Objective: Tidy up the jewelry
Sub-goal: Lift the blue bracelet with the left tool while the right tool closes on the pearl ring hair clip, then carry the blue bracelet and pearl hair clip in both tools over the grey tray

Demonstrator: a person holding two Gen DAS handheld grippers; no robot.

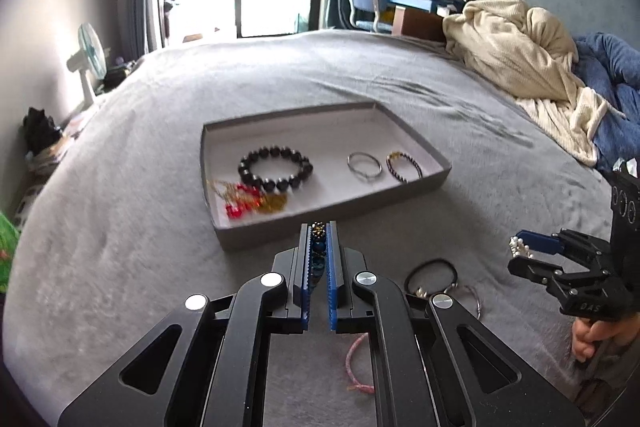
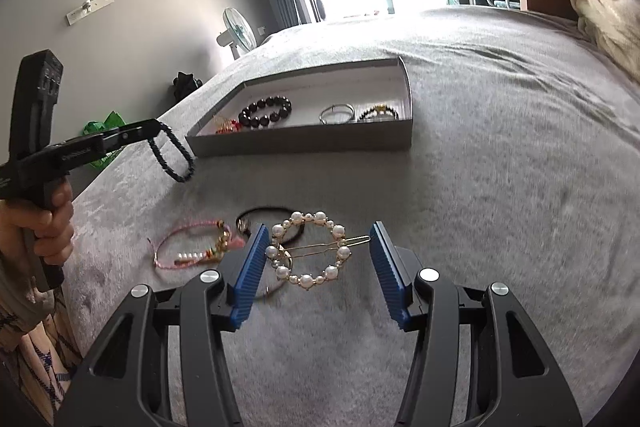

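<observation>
Left of the tray [image 2: 304, 147], the left gripper [image 2: 154, 131] was clamped nearly shut on a dark beaded bracelet [image 2: 176, 163] that dangled above the bed [image 2: 500, 187]. Inside the tray lay a red-and-gold piece [image 1: 250, 201], a black bead bracelet [image 1: 276, 169], a silver bangle [image 1: 364, 167] and a dark beaded band [image 1: 404, 167]. Nearer than the tray, the right gripper [image 2: 318, 251] stood half open, its blue fingers [image 2: 250, 273] holding a pearl hair clip [image 2: 310, 251] by its ends, above a pink cord bracelet [image 2: 192, 247] and a black hair tie [image 2: 260, 217].
</observation>
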